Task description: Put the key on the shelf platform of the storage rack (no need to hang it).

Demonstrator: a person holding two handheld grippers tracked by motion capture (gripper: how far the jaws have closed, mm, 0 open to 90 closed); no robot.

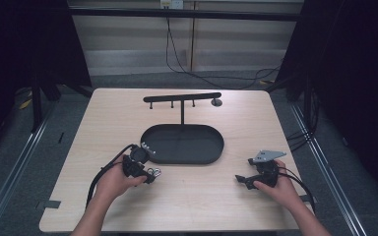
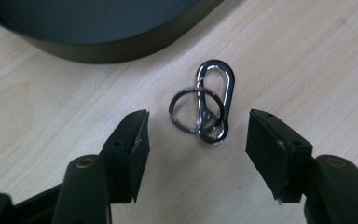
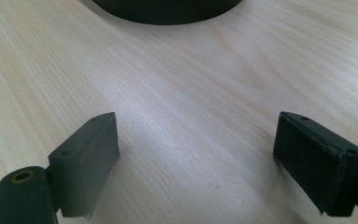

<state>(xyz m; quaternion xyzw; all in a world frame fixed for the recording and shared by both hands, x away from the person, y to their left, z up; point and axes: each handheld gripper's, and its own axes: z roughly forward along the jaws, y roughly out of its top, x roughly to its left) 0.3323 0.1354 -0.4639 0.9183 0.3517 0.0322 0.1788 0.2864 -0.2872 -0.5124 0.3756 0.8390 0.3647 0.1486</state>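
Black oval tray (image 1: 183,143) at table (image 1: 226,196) centre; inside looks bare, though the dark floor may hide small items. A T-shaped hook stand (image 1: 182,98) rises at its far edge. Carabiner with key ring (image 2: 207,105) lies flat on the table, just near-left of the tray. Left gripper (image 2: 196,135): jaws apart, flanking the carabiner, pads not touching it. Right gripper (image 3: 196,154): jaws wide, nothing between, near right.
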